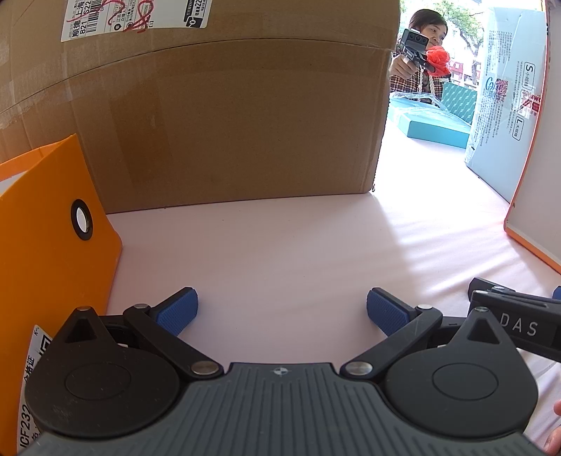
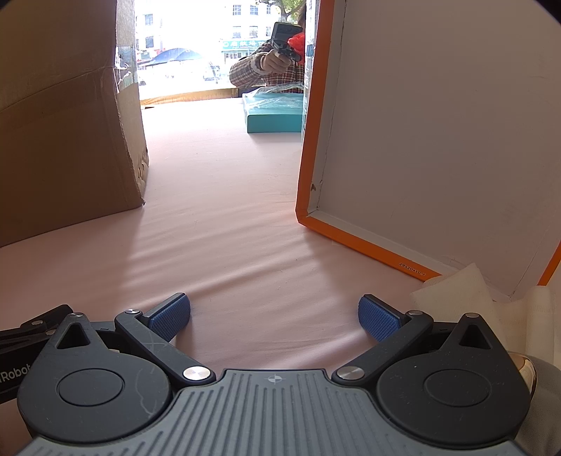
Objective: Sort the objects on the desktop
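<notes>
Both your grippers, left gripper point(image 1: 282, 312) and right gripper point(image 2: 274, 317), have jaws spread wide, empty, low over the pink tabletop point(image 2: 224, 224). Nearest sortable: white folded cloth point(image 2: 459, 291), soft and limp, touching the front edge of the orange-rimmed box point(image 2: 354, 242). Swing right, pinch a fold, lift slowly.

The white shipping label point(image 1: 135, 15) on the brown cardboard box point(image 1: 224, 119) reads "821", the black gripper arm point(image 1: 519, 324) "DAS", the orange-edged box rim point(image 2: 412, 269) "29x20x10.7".

Large brown cardboard box point(image 2: 63, 140) stood left; upright orange-edged white box lid point(image 2: 438, 140) right; pink cloth-covered table point(image 2: 228, 228) between.
</notes>
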`<state>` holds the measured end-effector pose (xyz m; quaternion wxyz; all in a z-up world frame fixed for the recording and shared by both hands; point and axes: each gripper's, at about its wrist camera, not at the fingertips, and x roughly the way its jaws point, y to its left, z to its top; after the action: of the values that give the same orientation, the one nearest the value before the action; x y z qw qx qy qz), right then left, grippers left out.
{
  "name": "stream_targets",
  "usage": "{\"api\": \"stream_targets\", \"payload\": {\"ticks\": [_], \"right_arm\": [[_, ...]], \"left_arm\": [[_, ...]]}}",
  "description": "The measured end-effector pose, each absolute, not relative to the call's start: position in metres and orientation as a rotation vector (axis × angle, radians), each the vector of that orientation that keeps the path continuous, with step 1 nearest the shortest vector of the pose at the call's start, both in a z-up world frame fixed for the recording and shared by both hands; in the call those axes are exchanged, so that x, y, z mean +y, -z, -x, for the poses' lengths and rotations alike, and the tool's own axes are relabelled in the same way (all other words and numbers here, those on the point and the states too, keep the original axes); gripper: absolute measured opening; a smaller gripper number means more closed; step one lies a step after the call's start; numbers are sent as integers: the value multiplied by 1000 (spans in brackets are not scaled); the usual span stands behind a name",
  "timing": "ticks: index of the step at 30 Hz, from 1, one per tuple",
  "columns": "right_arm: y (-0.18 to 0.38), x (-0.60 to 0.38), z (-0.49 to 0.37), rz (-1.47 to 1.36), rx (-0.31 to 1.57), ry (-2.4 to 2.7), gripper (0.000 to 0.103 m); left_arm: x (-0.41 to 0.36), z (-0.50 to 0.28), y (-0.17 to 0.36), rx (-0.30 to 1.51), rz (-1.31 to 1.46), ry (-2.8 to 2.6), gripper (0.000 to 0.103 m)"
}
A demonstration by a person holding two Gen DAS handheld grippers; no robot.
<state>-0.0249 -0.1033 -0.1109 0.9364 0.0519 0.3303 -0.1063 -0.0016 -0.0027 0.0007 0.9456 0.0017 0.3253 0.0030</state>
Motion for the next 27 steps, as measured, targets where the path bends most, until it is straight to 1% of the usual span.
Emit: {"api": "stream_targets", "payload": {"ticks": [11, 17, 22, 27], "right_arm": [[111, -104, 25, -107, 672, 218, 103], [108, -100, 29, -81, 646, 250, 103], [99, -101, 38, -75, 569, 264, 103], [87, -102, 56, -84, 413, 292, 103]], "left_arm": [[-3, 3, -2, 652, -9, -5, 103], [-10, 17, -10, 552, -51, -4, 103], [-8, 31, -18, 435, -24, 40, 103], [-12, 45, -25, 333, -32, 93, 103]]}}
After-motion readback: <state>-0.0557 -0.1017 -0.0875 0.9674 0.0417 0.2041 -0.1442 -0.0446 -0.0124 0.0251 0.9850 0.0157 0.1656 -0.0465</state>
